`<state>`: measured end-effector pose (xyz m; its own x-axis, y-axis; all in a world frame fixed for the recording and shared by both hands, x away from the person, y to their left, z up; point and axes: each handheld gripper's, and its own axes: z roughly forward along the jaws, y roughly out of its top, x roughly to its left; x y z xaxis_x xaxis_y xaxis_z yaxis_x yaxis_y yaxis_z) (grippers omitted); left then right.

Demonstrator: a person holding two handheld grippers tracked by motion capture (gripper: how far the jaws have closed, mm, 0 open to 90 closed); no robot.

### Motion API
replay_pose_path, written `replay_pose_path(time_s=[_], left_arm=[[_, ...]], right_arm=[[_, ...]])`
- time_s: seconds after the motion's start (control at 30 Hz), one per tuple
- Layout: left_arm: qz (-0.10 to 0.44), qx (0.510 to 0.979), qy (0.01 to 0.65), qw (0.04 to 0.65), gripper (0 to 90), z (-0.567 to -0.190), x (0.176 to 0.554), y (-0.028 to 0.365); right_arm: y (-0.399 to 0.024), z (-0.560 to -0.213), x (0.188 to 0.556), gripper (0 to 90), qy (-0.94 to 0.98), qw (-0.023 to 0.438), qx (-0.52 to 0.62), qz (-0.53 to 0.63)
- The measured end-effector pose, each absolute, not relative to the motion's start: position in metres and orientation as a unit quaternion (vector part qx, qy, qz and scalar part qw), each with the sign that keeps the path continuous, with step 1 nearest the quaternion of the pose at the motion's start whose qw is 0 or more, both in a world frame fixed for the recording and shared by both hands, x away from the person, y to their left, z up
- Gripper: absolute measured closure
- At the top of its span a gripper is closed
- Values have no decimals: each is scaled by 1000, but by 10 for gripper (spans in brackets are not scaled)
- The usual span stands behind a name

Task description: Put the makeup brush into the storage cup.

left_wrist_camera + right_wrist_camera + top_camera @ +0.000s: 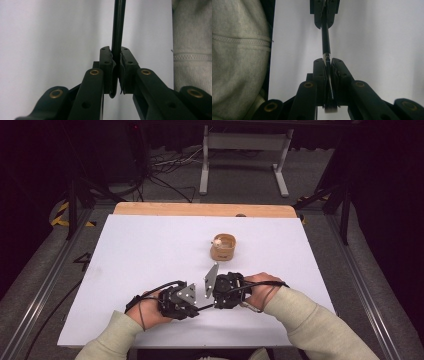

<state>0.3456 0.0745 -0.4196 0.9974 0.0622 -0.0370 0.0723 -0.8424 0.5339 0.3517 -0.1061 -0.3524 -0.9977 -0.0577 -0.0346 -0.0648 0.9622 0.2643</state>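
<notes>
Black pen [325, 42] pinched at both ends: left gripper [116, 72] and right gripper [328, 75] clamped on it, near table [150, 250] edge.

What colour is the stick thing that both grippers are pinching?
The pen is black with a thin silver ring, clearest in the right gripper view.

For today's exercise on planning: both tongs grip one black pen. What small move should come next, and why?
Probably pull the two apart along the pen to uncap it: the left tongs and right tongs each clamp one end, and a wooden holder waits beyond.
</notes>
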Motion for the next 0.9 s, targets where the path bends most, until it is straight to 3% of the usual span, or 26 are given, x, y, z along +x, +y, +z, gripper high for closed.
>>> replay_pose_path(time_s=[0.4, 0.57, 0.63, 0.9], left_arm=[[-7, 959, 27, 283, 831, -419, 345, 75], [-9, 956, 31, 291, 832, -419, 347, 78], [-9, 955, 34, 296, 832, -419, 348, 79], [-4, 945, 33, 326, 832, -415, 350, 85]], right_arm=[[-110, -352, 351, 799, 989, 13, -33, 147], [-120, -347, 352, 566, 983, 32, -6, 180], [-125, -346, 353, 543, 981, 29, 6, 190], [-150, -336, 352, 298, 963, 65, 45, 257]])
